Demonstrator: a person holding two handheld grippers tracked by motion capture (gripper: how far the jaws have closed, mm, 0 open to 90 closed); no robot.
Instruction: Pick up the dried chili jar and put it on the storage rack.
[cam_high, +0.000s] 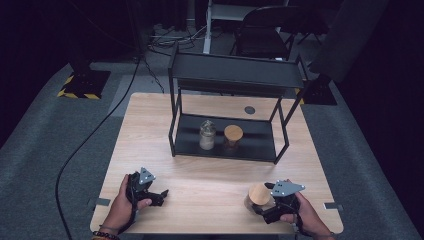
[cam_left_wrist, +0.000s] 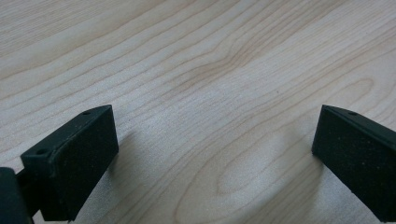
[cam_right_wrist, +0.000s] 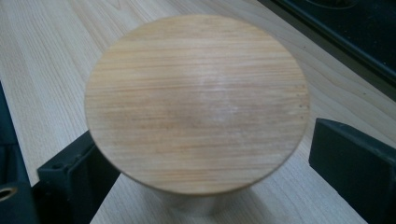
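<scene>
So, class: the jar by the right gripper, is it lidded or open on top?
Lidded. A round wooden lid covers the jar, which stands upright on the table between the right gripper's jaws.

The jar (cam_high: 257, 199) stands upright on the wooden table (cam_high: 210, 200), near its front edge and on the right side. It is a small round jar with a flat lid of light wood (cam_right_wrist: 196, 102); the lid is on and it is wider than the body under it. The body looks like clear glass, but what is inside cannot be seen. In the right gripper view the jar sits between the two black jaws, which are close at both its sides.
</scene>
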